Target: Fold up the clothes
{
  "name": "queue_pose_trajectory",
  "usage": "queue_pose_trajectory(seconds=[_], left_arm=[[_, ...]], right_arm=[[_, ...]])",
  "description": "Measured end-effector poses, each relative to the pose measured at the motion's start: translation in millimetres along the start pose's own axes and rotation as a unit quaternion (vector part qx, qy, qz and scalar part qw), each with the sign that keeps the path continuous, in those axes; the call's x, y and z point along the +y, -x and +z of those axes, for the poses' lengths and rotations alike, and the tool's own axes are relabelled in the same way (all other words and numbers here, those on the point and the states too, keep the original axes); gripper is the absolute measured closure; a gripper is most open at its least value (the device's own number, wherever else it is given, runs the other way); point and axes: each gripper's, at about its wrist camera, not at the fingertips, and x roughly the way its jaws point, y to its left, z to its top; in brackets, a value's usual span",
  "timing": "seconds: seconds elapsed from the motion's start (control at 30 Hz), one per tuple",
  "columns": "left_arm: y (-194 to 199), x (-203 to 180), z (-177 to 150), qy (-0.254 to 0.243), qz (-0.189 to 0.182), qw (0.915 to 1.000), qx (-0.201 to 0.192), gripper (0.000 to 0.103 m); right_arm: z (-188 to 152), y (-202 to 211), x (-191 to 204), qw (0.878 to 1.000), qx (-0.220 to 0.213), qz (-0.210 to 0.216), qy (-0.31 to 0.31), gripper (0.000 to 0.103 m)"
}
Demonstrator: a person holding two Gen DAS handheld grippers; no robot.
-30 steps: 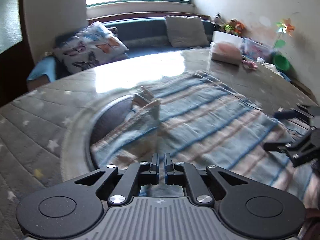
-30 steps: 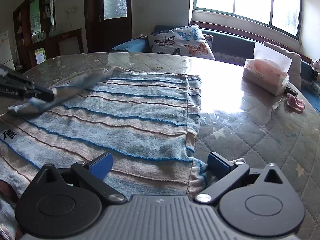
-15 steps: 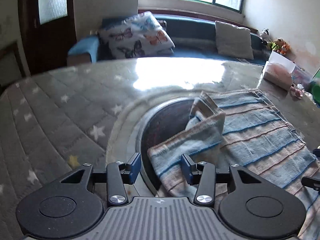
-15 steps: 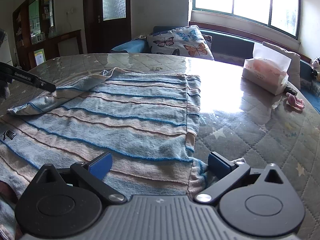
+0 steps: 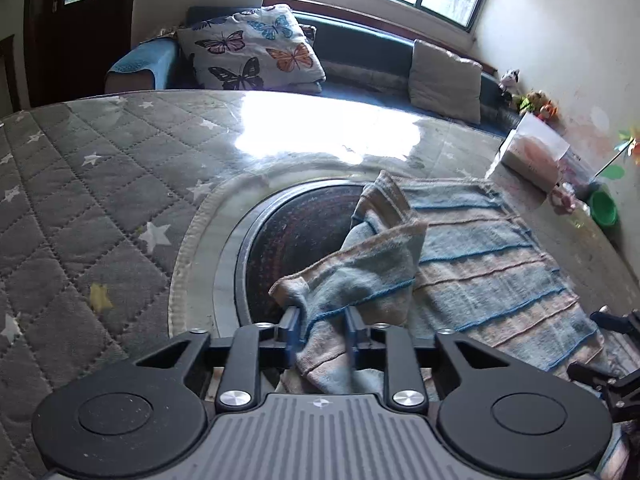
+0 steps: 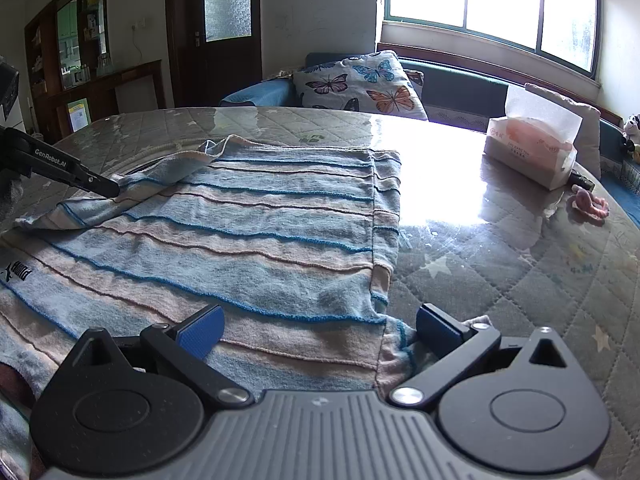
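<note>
Striped garment (image 6: 248,248) running off lower left picture edge in right wrist view, near hem hiding under claw body. Left claw (image 5: 322,330) closing on bunched sleeve, pad contact hiding behind cloth. Tissue-box (image 6: 532,152) print staying too small to read.

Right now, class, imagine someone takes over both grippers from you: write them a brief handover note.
Left gripper: jaws closing on a bunched sleeve of the striped shirt, cloth between them.
Right gripper: open, low over the shirt's near right edge, gripping nothing.
Shirt lies mostly flat on the quilted table, left sleeve rumpled and part folded inward.
Done: shirt spread out.
Left: fold that sleeve across, then the other side, then fold the body.
</note>
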Motion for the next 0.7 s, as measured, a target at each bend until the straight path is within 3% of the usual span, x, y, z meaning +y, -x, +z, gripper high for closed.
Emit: queue_pose_trajectory(seconds=[0.17,0.4,0.63,0.7], left_arm=[[8,4,4,-0.003,0.024,0.9993,-0.027,0.098],[24,17,34,-0.035,0.13,0.9857,-0.101,0.098],[-13,45,49,-0.071,0.227,0.9682,-0.077,0.098],[-25,56,47,-0.057,0.246,0.9659,-0.058,0.098]], right_arm=[[0,0,0,1.0,0.0,-0.001,0.0,0.0],[0,-1,0,1.0,0.0,-0.001,0.0,0.0],[0,-1,0,1.0,0.0,-0.001,0.0,0.0],[-1,-1,0,1.0,0.0,-0.001,0.0,0.0]])
